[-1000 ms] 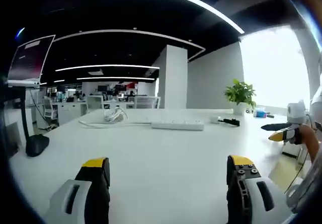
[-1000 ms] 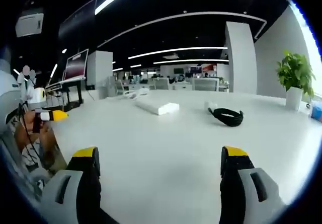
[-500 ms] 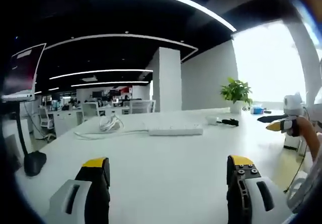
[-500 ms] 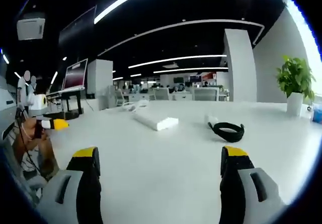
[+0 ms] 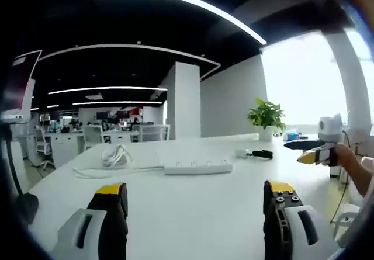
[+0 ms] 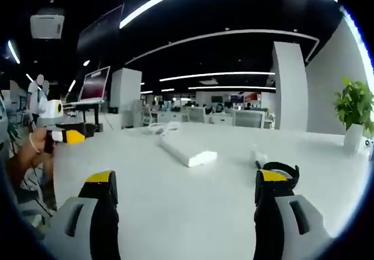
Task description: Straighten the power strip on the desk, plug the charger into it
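My left tool (image 5: 190,204) and right tool (image 6: 187,198) are both spread apart, holding nothing. The power strip (image 5: 197,167) lies ahead on the table (image 5: 193,213), long axis across my left view, while the charger (image 6: 279,171) is nearer my right tool.

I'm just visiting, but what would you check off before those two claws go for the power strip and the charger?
1. Left claw open with nothing in it: ok.
2. Right claw open with nothing in it: ok.
3. Power strip in plain sight on the desk, sockets up: ok.
4. Charger with its black coiled cable lying free, apart from the strip: ok.
5. Strip's white cord free of snags: cannot tell.
6. Strip already straight: cannot tell.
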The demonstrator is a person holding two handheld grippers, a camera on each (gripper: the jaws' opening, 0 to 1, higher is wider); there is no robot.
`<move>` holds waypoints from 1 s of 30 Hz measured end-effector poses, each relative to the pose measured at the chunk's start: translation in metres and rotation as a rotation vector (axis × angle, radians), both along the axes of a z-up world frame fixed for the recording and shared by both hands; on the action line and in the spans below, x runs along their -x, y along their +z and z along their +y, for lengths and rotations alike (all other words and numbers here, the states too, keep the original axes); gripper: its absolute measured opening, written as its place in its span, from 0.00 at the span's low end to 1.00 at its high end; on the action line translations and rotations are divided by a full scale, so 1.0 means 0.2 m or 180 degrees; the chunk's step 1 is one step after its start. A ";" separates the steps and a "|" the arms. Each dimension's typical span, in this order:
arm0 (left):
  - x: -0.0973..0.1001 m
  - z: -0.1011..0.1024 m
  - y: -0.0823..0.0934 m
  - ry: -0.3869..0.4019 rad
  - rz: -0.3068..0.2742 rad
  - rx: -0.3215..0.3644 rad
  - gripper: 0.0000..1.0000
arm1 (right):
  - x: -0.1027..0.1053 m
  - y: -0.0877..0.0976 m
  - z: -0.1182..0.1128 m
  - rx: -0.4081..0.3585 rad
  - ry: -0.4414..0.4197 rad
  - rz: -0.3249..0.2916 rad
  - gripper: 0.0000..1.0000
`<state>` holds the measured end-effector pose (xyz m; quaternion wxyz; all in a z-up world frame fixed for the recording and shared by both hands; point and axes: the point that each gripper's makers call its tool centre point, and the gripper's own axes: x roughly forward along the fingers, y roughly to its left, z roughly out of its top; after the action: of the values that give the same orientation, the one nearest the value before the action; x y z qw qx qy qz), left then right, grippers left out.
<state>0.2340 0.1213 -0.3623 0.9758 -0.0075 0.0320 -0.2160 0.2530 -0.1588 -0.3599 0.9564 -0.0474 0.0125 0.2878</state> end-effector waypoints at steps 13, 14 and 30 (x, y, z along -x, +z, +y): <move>-0.18 0.01 0.05 0.0014 -0.0068 -0.0072 0.98 | -0.12 0.06 0.08 0.0141 0.0073 -0.0130 0.94; -0.19 0.01 0.05 0.0010 -0.0077 -0.0072 0.98 | -0.12 0.06 0.08 0.0151 0.0076 -0.0135 0.94; -0.31 -0.01 0.04 -0.0035 0.0008 -0.0058 0.98 | -0.20 0.08 0.09 0.0090 0.0100 -0.0022 0.94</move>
<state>0.2953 0.1193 -0.3547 0.9746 0.0013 0.0353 -0.2210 0.2923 -0.1403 -0.3444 0.9511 -0.0621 0.0126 0.3024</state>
